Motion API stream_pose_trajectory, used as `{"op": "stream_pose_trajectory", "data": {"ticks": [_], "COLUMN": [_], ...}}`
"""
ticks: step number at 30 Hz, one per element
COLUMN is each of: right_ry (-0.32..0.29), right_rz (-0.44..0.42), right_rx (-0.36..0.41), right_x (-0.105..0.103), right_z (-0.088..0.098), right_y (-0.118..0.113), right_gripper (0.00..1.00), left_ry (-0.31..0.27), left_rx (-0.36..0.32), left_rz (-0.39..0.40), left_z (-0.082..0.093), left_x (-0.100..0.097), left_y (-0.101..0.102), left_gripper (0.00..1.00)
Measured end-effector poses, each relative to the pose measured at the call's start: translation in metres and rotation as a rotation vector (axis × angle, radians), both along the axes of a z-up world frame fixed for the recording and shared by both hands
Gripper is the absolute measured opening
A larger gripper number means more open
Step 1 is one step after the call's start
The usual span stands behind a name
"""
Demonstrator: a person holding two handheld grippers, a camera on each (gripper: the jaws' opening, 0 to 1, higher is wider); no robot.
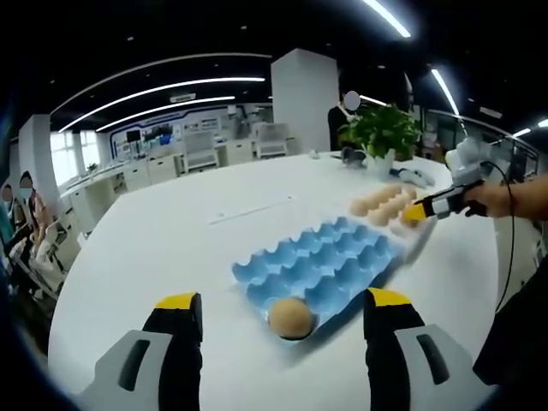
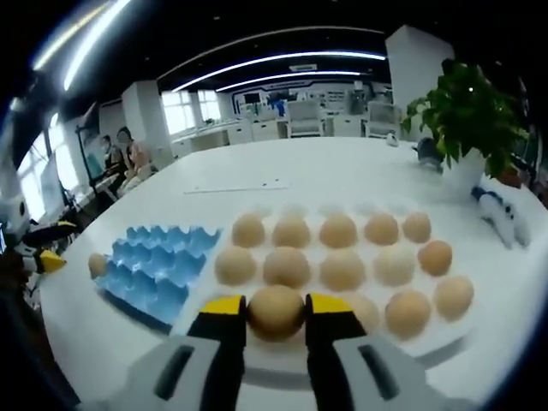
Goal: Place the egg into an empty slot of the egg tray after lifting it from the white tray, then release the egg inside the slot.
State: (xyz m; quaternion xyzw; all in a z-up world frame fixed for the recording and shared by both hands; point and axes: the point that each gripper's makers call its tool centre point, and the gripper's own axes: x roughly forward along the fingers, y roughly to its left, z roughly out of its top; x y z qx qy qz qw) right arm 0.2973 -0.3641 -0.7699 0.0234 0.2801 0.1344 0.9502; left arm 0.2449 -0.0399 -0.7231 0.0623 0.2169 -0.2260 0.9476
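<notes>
Open-plan office: desk rows (image 1: 184,158), ceiling light strips (image 1: 163,90) (plus seated people (image 2: 128,158)).

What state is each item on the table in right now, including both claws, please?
Left claw: open, holding nothing.
Right claw: shut on an egg at the white tray.
Blue egg tray: one egg in a corner slot, other slots empty.
White tray: many eggs in it.

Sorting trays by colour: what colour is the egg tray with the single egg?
Blue; the egg tray shows best in the left gripper view.
</notes>
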Motion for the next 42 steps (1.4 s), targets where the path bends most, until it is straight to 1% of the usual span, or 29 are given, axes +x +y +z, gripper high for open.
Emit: {"op": "stream_pose_trajectory", "data": {"ticks": [7, 27, 42], "right_ry": [-0.002, 0.01, 0.011], "right_rz": [-0.009, 0.004, 0.001], "right_rx": [0.012, -0.003, 0.003], "right_x": [-0.0003, -0.0014, -0.0019], "right_z": [0.0004, -0.0025, -0.0027], "right_y": [-0.0012, -0.0006, -0.0017], "right_gripper": [0.26, 0.26, 0.26], "left_ry": [0.002, -0.003, 0.0], "left_rx": [0.0, -0.001, 0.002], "left_rz": [-0.002, -0.016, -0.02], "left_z": [-0.0006, 0.0013, 0.0005], "left_x": [-0.0006, 0.0002, 0.0006], "left_y": [-0.0004, -0.0048, -0.0052], "left_gripper": [0.77, 0.76, 0.76]}}
